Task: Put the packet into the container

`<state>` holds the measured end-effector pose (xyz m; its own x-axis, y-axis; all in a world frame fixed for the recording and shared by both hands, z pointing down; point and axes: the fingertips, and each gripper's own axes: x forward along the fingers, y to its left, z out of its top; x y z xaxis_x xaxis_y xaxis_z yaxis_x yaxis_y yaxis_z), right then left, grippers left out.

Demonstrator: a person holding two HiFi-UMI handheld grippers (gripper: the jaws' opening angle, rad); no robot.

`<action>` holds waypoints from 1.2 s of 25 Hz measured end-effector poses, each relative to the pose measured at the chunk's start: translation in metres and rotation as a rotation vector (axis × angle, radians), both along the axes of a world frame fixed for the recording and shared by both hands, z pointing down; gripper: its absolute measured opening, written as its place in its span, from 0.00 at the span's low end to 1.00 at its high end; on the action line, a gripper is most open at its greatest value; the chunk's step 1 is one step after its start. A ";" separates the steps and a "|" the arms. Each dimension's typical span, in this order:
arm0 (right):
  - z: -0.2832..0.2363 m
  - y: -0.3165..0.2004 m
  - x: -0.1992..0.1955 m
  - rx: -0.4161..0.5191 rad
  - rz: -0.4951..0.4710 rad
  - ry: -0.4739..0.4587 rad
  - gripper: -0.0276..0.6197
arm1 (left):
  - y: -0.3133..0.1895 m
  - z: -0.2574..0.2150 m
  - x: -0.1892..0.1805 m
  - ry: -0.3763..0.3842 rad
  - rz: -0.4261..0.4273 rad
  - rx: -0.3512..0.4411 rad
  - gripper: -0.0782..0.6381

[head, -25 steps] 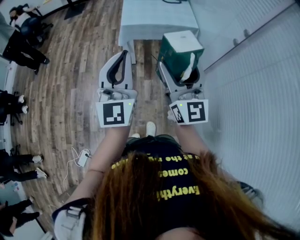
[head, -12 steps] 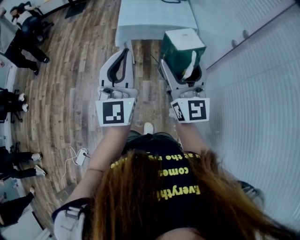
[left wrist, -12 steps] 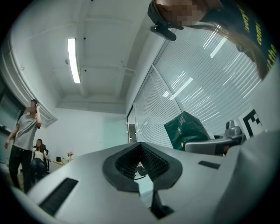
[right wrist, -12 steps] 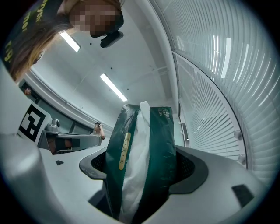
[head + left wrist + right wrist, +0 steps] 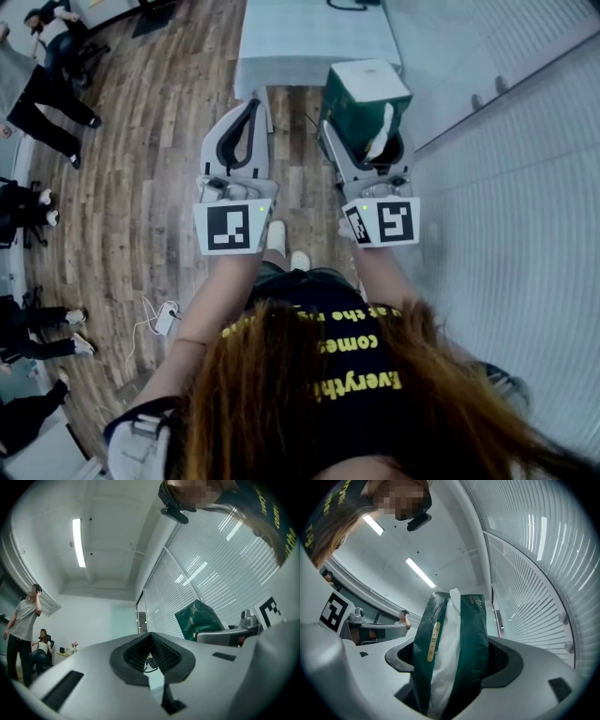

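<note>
The right gripper [image 5: 367,141] is clenched on the dark green plastic packet [image 5: 361,94], which has white tissue poking from its slit. The packet stands upright between the jaws, its far end well beyond their tips. To the left, the left gripper [image 5: 251,108] holds nothing, its jaws pressed together above the wooden plank floor [image 5: 141,169].

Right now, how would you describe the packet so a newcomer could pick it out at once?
Below the pale table at the top of the head view, find the right gripper. The packet is clamped between its jaws: dark green, with white tissue poking from its slit, whereas the left gripper holds nothing.
</note>
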<state>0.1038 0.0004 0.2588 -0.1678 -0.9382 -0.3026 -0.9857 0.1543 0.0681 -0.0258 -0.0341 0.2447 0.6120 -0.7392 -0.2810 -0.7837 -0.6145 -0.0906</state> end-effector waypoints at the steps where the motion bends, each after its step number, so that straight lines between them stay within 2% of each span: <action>1: -0.001 -0.002 -0.001 0.000 0.004 0.001 0.63 | -0.003 0.000 -0.001 0.000 0.003 0.003 0.11; 11: 0.024 -0.027 0.016 0.032 0.031 -0.002 0.63 | -0.036 0.019 0.023 0.001 0.041 0.042 0.11; 22: 0.011 -0.115 0.007 0.015 0.065 0.007 0.63 | -0.129 0.008 0.018 0.007 0.076 0.031 0.11; 30: 0.018 -0.146 0.019 0.001 0.103 -0.008 0.63 | -0.158 0.013 0.025 0.008 0.099 0.025 0.11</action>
